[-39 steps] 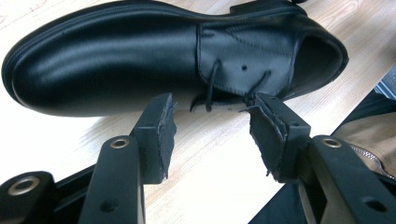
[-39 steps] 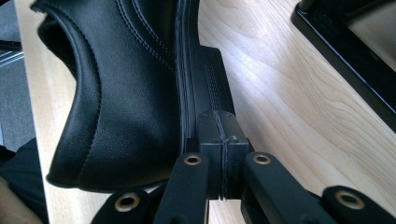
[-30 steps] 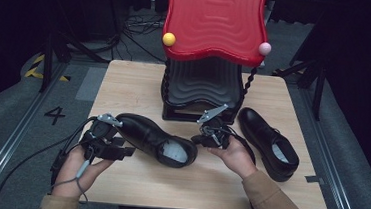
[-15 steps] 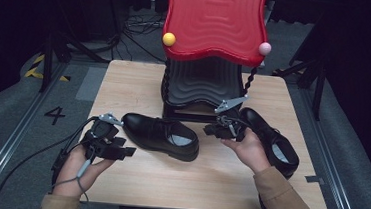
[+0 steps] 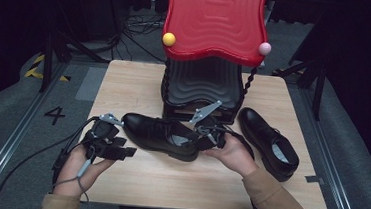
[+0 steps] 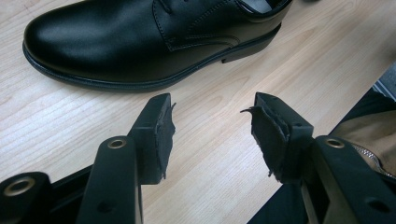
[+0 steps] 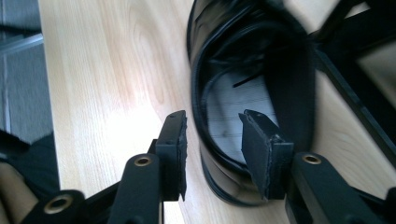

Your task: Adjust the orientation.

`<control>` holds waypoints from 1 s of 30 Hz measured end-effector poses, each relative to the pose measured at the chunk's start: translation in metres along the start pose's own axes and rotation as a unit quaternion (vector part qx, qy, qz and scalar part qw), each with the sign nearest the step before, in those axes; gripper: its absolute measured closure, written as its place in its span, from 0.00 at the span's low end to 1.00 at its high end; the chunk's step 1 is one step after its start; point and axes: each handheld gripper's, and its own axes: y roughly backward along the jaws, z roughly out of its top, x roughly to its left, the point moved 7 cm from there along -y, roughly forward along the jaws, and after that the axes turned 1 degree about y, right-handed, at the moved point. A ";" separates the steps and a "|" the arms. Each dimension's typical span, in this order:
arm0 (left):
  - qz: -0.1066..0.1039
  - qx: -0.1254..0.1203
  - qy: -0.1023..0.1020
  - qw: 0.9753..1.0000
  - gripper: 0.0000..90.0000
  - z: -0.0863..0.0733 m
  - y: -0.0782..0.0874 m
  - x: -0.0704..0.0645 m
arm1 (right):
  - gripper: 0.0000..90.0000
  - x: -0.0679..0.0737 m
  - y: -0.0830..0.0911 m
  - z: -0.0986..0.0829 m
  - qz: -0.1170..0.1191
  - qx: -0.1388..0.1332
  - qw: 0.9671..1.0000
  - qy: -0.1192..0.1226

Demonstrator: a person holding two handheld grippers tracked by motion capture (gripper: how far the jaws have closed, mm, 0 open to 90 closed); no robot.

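A black shoe (image 5: 163,134) lies on its sole on the wooden table (image 5: 125,79), just in front of the red and black stand (image 5: 207,51), toe pointing away from the second shoe. The right gripper (image 5: 206,136) is at this shoe's heel: in the right gripper view its jaws stand partly apart, one pad inside the shoe's opening (image 7: 243,121) and the other outside the heel wall, so they straddle the leather; I cannot tell whether they pinch it. The left gripper (image 5: 120,147) rests near the shoe's toe, on the side away from the stand, its jaws wide apart with nothing between them but bare table. The second shoe (image 5: 268,141) sits beside the stand's front corner, apart from the first shoe.
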 end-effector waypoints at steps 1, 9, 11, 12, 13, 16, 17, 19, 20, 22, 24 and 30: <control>0.000 0.001 -0.001 1.000 0.54 0.000 0.000 0.000 | 0.67 0.002 -0.006 0.000 -0.001 0.008 1.000 0.007; -0.001 -0.002 0.003 1.000 0.54 -0.002 0.002 0.003 | 0.80 0.004 -0.045 -0.001 -0.006 0.077 0.996 0.033; -0.001 -0.002 0.004 1.000 0.54 -0.003 0.002 0.004 | 0.87 0.005 -0.049 -0.001 -0.007 0.093 0.995 0.034; -0.002 -0.003 0.005 1.000 0.54 -0.003 0.002 0.003 | 0.90 0.006 -0.050 -0.001 -0.002 0.096 0.995 0.036; -0.002 -0.004 0.003 1.000 0.54 -0.003 0.004 0.003 | 0.92 0.007 -0.050 0.000 -0.005 0.101 0.994 0.038; 0.001 -0.011 0.002 1.000 0.54 -0.003 0.008 0.004 | 0.94 0.011 -0.049 0.003 -0.005 0.097 0.994 0.052; 0.001 -0.013 0.002 1.000 0.54 -0.003 0.009 0.004 | 0.94 0.013 -0.049 0.004 -0.006 0.092 0.994 0.050; 0.003 -0.014 0.002 1.000 0.54 -0.003 0.009 0.004 | 0.94 0.016 -0.048 0.005 -0.012 0.084 0.995 0.060; 0.002 -0.012 0.001 1.000 0.54 -0.003 0.009 0.004 | 0.94 0.019 -0.046 0.005 -0.014 0.076 0.995 0.062; 0.001 -0.011 0.002 1.000 0.54 -0.002 0.008 0.004 | 0.94 0.024 -0.039 0.005 -0.008 0.060 0.997 0.050; 0.001 -0.013 -0.002 1.000 0.54 0.000 0.007 0.004 | 0.94 0.025 -0.035 0.004 -0.006 0.055 0.997 0.045; -0.005 -0.008 -0.007 1.000 0.54 0.007 0.000 0.002 | 0.94 0.032 -0.004 -0.012 -0.016 0.039 0.999 0.014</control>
